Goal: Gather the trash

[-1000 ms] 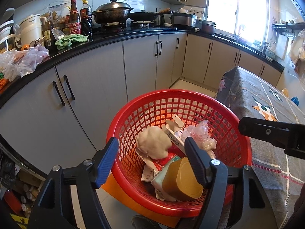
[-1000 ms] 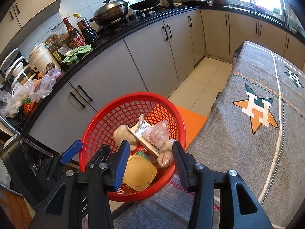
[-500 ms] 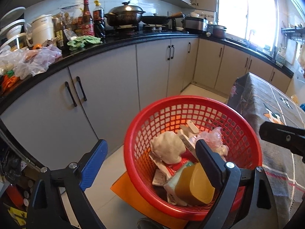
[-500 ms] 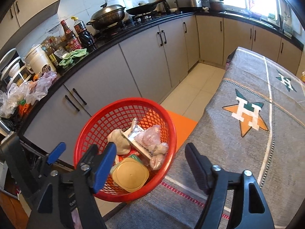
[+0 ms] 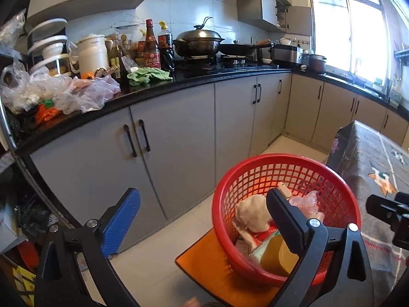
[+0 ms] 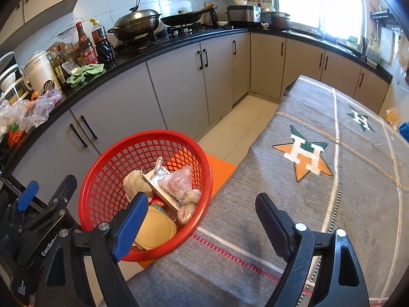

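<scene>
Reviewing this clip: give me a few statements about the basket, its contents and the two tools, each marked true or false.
1. The red basket holds trash, including a yellow lid and a crumpled tissue. True.
2. The right tool is shut on the yellow lid. False: its jaws have just been opening and stand wide, gripping nothing.
3. The basket stands on the grey tablecloth. False: it sits beside the table, over an orange board.
4. The left tool holds nothing. True: its jaws have just been opening.
5. A green cloth lies on the black counter. True.
6. The basket is blue. False: it is red.
</scene>
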`<state>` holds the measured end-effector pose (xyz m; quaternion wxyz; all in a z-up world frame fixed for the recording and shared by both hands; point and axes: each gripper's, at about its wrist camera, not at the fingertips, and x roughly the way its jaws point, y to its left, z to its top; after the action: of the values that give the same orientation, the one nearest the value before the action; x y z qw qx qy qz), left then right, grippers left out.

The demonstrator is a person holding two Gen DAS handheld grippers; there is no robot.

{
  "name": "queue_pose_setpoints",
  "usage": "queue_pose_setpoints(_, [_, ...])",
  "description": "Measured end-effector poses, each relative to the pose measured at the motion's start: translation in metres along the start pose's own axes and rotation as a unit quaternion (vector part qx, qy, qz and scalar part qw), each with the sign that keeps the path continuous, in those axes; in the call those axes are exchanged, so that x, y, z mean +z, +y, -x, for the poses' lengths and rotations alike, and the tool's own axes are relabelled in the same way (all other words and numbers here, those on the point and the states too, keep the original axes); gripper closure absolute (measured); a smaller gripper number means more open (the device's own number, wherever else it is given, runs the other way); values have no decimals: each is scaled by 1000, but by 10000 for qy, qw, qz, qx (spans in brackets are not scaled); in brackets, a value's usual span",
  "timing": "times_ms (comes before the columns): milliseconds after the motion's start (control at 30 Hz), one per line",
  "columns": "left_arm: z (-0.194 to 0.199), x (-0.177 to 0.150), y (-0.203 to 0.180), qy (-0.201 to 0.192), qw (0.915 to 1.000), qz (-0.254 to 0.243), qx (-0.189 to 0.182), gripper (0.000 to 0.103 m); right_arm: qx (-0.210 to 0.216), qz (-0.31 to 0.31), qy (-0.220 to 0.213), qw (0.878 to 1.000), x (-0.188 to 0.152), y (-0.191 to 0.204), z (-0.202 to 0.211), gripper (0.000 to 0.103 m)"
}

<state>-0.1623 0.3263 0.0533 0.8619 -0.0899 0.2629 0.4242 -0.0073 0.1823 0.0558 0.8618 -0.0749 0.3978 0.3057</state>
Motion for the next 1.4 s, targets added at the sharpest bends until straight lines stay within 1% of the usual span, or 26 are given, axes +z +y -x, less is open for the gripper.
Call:
queue_pose_setpoints(67, [3, -1, -3, -21, 9999, -83, 101, 4, -51, 62, -50, 10000, -3, 1, 6, 12])
queue_pose_setpoints(200, [17, -3, -5, -109, 9998, -100, 109, 4, -211, 203, -168, 9994, -10, 2, 19, 10])
queue_pose_setpoints(333, [36, -5, -12, -292, 9990, -217, 276, 4, -348, 270, -277, 9986, -18, -1, 34, 9])
queue_pose_setpoints(433, [47, -7, -15, -300, 9982, -252, 464, 4, -486, 343, -384, 9975, -26, -3, 49, 9])
queue_pose_setpoints(600, [61, -15, -14, -218, 9981, -241, 514, 4, -604, 408, -618, 9954, -41, -9, 78, 8])
queue_pose_setpoints(733, [77, -24, -15, -290, 9979, -275, 512, 4, -742, 440, -769, 9933, -60, -18, 101, 6])
queue_pose_setpoints(833, [92, -33, -21, -347, 9979, -374, 396, 4, -813, 407, -849, 9922, -74, -25, 117, 6])
queue_pose_setpoints(967, [113, -44, -27, -361, 9988, -309, 146, 4, -920, 341, -973, 9904, -95, -33, 143, 6])
queue_pose_setpoints(1067, [131, -53, -33, -483, 9981, -370, 115, 4, -1012, 310, -1095, 9883, -109, -39, 161, 5])
queue_pose_setpoints(1167, [145, -60, -42, -512, 9977, -443, -106, 4, -1117, 175, -1192, 9864, -129, -47, 179, 3])
queue_pose_setpoints(1233, [155, -68, -52, -513, 9969, -521, -289, 4, -1248, 81, -1230, 9845, -142, -54, 188, 3])
queue_pose_setpoints(1300, [165, -75, -62, -529, 9955, -632, -476, 4, -1510, 64, -1325, 9796, -156, -58, 197, 3])
queue_pose_setpoints(1400, [174, -81, -75, -585, 9931, -806, -621, 4, -1635, -45, -1376, 9769, -168, -67, 207, 3])
